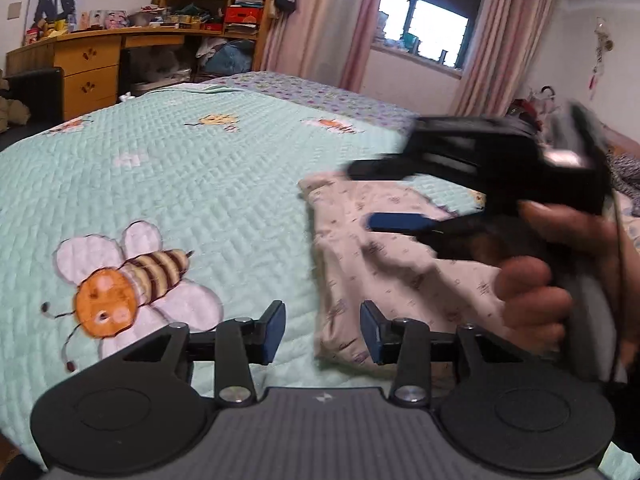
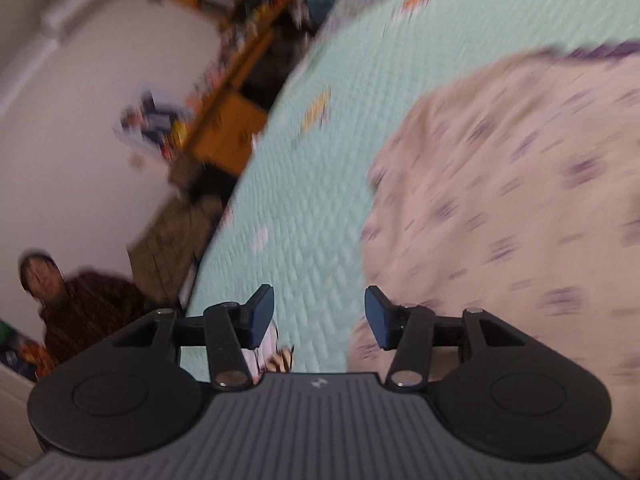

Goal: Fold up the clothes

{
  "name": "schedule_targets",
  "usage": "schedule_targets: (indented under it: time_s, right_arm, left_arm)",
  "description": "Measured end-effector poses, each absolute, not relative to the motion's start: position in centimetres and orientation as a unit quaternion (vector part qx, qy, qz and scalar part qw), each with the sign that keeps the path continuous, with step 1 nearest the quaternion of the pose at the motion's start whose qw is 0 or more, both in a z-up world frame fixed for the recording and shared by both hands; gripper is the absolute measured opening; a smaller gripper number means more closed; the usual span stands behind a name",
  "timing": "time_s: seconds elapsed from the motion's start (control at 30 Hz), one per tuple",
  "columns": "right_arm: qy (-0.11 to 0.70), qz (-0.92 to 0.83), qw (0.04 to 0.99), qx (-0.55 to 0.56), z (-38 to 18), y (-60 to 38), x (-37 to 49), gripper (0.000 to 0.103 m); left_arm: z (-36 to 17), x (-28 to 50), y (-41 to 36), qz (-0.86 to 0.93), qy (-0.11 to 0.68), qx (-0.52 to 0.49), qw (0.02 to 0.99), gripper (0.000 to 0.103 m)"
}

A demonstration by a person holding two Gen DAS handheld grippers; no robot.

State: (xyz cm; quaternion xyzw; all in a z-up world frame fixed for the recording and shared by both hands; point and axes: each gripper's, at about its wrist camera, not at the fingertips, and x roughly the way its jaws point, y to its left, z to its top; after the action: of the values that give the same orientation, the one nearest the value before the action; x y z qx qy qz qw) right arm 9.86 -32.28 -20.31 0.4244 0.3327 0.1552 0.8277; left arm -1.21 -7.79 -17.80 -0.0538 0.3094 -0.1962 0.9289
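A pale printed garment (image 1: 384, 264) lies on the bed (image 1: 200, 184), on its right side, already doubled into a compact rectangle with fairly straight left and near edges. Judging by that shape, most of the folding looks done; a last fold, smoothing, or setting it aside may be what remains.

The left gripper (image 1: 323, 332) hovers near the garment's near-left corner, jaws moderately apart with nothing between them. The right gripper (image 1: 368, 196), held in a hand (image 1: 532, 292), hangs over the far part of the cloth, its jaws also parted and empty.

The right wrist view is heavily smeared, so the print and the garment's (image 2: 520, 208) edges are hard to read there. The cloth's right side is hidden behind the hand, and whether it is a shirt or trousers cannot be told. A person (image 2: 76, 300) sits blurred at the far left, beside the bed.
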Motion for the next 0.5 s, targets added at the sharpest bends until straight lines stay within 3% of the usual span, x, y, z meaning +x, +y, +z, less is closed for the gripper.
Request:
schedule_targets:
  time_s: [0.2, 0.33, 0.43, 0.5]
  right_arm:
    - [0.298, 0.141, 0.816, 0.476, -19.8, -36.2, 8.5, 0.054]
    - [0.33, 0.175, 0.802, 0.466, -21.0, -34.4, 9.8, 0.054]
    - [0.362, 0.191, 0.786, 0.463, -22.6, -32.6, 11.6, 0.054]
    - [0.383, 0.188, 0.778, 0.46, -23.6, -32.1, 12.3, 0.054]
  left_arm:
    - [-17.1, -1.1, -10.0, -0.27, 0.283, -0.069, 0.918, 0.045]
    - [-20.1, -0.4, -10.5, -0.258, 0.33, -0.062, 0.906, 0.045]
    - [-22.4, 0.0, -9.1, -0.235, 0.375, -0.082, 0.893, 0.034]
    - [-22.2, -0.6, -8.1, -0.232, 0.375, -0.084, 0.893, 0.04]
